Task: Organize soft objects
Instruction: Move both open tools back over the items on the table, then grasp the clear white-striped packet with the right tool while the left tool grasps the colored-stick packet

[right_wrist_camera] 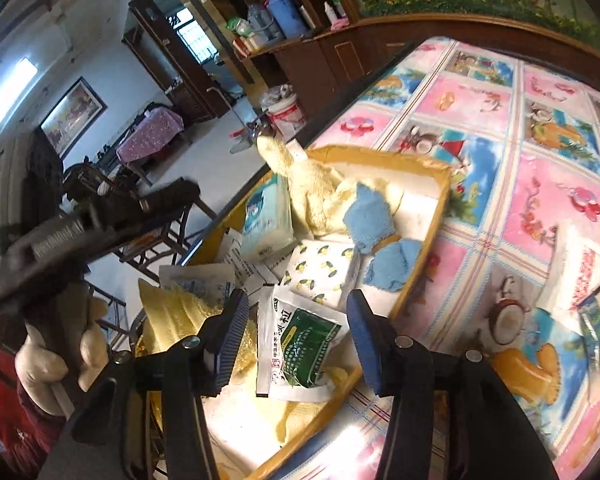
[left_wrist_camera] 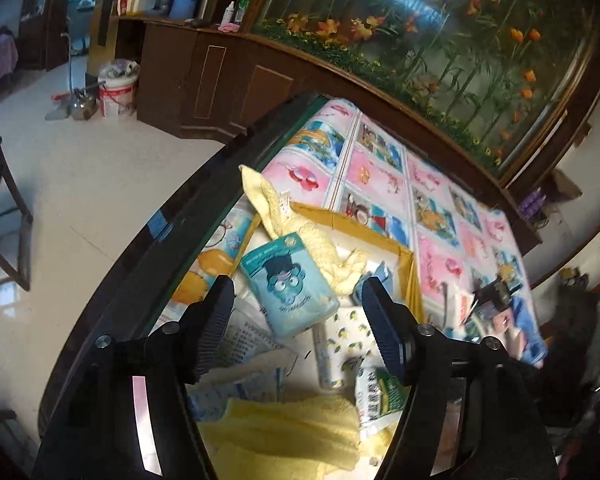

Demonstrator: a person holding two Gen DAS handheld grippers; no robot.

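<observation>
A yellow cardboard box (left_wrist_camera: 405, 257) (right_wrist_camera: 440, 200) on the table holds soft goods: a blue tissue pack (left_wrist_camera: 288, 286) (right_wrist_camera: 266, 216), yellow towels (left_wrist_camera: 284, 432) (right_wrist_camera: 320, 188), a lemon-print pack (left_wrist_camera: 346, 340) (right_wrist_camera: 324, 270), a blue cloth (right_wrist_camera: 370, 216) and a green-and-white sachet (left_wrist_camera: 380, 394) (right_wrist_camera: 300, 344). My left gripper (left_wrist_camera: 298, 328) is open and empty above the box. It also shows at the left in the right wrist view (right_wrist_camera: 60, 236). My right gripper (right_wrist_camera: 296, 338) is open and empty above the sachet, at the box's near end.
A pink and blue cartoon-print cloth (right_wrist_camera: 520, 120) (left_wrist_camera: 380, 168) covers the table. A white pack with red print (right_wrist_camera: 580, 276) lies on it to the right of the box. The table's dark edge (left_wrist_camera: 160, 240) drops to a tiled floor with wooden chairs (left_wrist_camera: 0, 220).
</observation>
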